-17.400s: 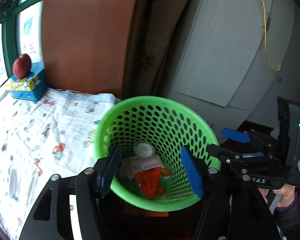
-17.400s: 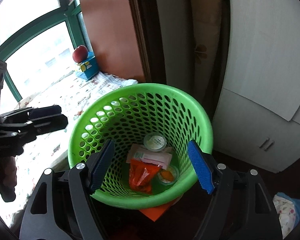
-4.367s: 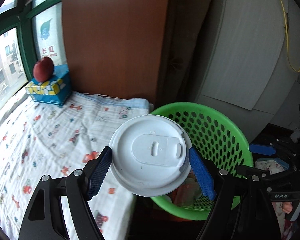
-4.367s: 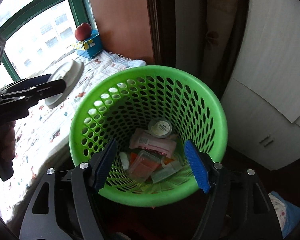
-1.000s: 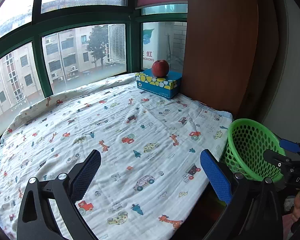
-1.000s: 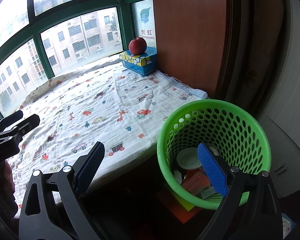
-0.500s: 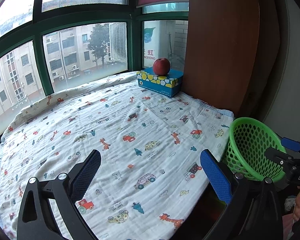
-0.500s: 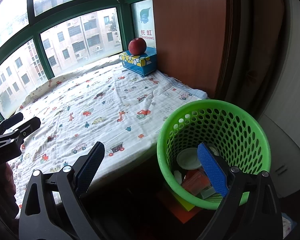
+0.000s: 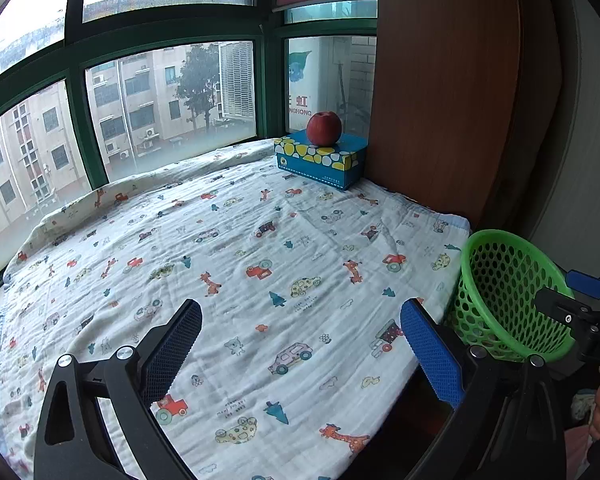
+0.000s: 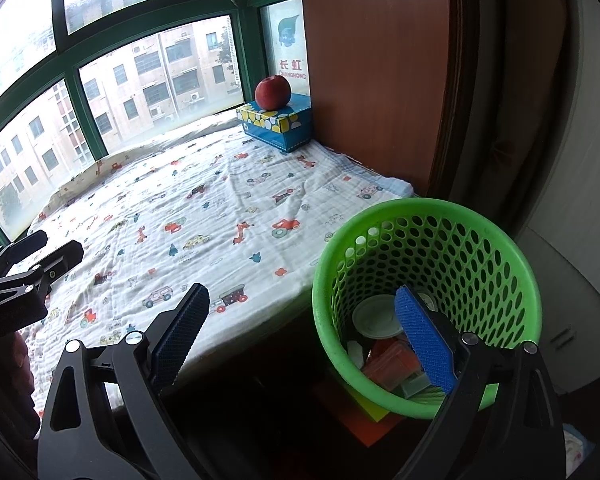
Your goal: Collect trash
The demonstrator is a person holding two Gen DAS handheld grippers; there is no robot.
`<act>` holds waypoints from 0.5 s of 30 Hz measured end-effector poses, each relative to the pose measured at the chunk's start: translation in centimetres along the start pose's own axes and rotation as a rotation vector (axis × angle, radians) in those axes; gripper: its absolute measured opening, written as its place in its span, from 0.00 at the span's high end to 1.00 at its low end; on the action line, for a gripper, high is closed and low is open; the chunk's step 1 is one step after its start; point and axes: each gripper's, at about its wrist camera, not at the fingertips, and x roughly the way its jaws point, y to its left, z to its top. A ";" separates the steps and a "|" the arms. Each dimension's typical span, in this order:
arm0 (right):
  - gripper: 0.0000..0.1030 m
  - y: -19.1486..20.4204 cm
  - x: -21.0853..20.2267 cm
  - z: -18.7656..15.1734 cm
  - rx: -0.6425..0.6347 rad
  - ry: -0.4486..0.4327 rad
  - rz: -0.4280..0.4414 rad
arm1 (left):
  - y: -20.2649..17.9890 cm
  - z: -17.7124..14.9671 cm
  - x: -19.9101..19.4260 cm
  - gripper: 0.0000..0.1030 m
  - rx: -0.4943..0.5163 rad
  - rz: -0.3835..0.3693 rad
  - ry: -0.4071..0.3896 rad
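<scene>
Both grippers [image 9: 300, 344] [image 10: 300, 330] gape empty; trash fills green basket [image 10: 499, 248]

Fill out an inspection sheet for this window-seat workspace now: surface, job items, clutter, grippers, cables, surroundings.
Surface: printed blanket covers the window seat, no trash seen on it.
Job's things: green basket beside the seat holds a white lid and orange packaging.
Clutter: red apple sits on the blue tissue box.
Grippers: left gripper open, empty; right gripper open, empty.
Cables: nothing seen.
Surroundings: green-framed window, brown wood panel.
</scene>
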 end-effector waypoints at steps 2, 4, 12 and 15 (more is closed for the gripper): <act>0.10 0.0 0.0 0.0 -0.001 0.002 0.000 | 0.0 -0.1 0.0 0.07 -0.002 0.002 0.001; 0.10 0.1 0.0 -0.1 -0.003 0.002 -0.001 | 0.0 -0.2 0.0 0.07 -0.003 0.001 0.001; 0.10 0.3 0.1 0.0 -0.003 0.004 0.001 | 0.0 -0.2 0.0 0.07 -0.004 0.004 0.001; 0.10 0.4 0.1 0.0 -0.004 0.004 0.003 | 0.1 -0.2 0.0 0.07 -0.002 0.004 0.001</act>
